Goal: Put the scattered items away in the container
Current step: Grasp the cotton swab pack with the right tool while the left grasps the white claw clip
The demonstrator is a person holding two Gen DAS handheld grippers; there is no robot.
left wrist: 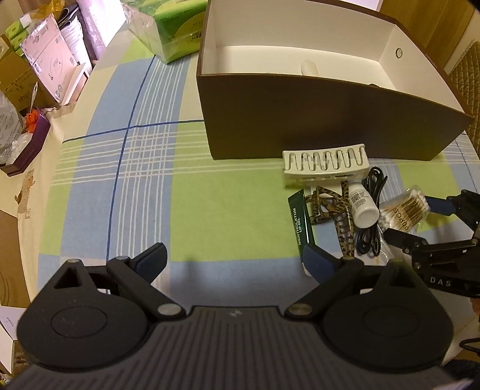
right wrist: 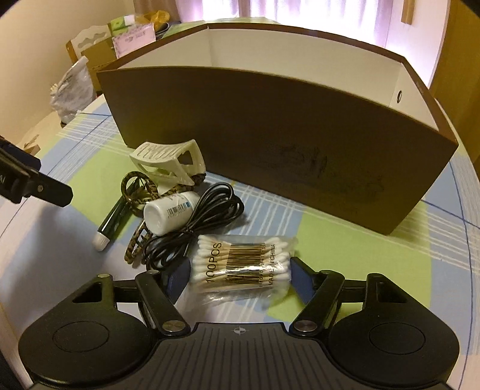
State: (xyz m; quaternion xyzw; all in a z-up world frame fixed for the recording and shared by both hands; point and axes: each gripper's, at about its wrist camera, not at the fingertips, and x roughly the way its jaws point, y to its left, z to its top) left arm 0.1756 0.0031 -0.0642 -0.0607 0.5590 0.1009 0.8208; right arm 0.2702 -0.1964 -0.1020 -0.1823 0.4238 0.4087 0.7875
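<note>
A brown box point(left wrist: 315, 120) with white inside stands on the checked cloth; it also shows in the right wrist view point(right wrist: 270, 144). In front of it lie a white hair claw point(left wrist: 325, 165), a leopard hair clip point(left wrist: 327, 204), a green lip gel tube point(left wrist: 301, 222), a white bottle point(left wrist: 363, 207), a black cable point(left wrist: 372, 228) and a bag of cotton swabs point(right wrist: 243, 264). My right gripper point(right wrist: 240, 276) is open with its jaws on either side of the swab bag; I cannot tell if the pads touch it. My left gripper point(left wrist: 237, 258) is open and empty, left of the pile.
A green tissue pack point(left wrist: 168, 27) sits behind the box's left corner. Cardboard boxes and packets point(left wrist: 51, 60) crowd the table's far left edge. A small white item point(left wrist: 310, 67) lies inside the box. A quilted chair back point(left wrist: 468, 84) is at the right.
</note>
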